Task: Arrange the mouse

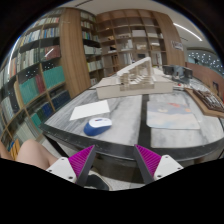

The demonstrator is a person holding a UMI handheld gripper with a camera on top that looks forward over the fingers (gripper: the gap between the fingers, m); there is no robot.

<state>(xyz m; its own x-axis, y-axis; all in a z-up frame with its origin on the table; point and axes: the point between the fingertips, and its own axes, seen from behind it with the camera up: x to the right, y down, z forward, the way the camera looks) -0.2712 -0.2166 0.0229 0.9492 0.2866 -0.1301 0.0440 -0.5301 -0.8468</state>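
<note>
Gripper (pixel 116 160) spread wide, nothing btwn the magenta pads (pixel 80 160). Mouse (pixel 97 125) sits on the table (pixel 130 135) just ahead, slightly left of centre, long axis roughly crosswise to the fingers, beside a paper sheet (pixel 91 109). Approach likely needs slight leftward shift. Beyond: wooden model (pixel 135 78), bookshelves (pixel 45 60).

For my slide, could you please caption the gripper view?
Open gripper approaching a blue-and-white mouse on the table.

Two fingers (pixel 84 158), each with ribbed magenta pad on white mount, black base below
</note>
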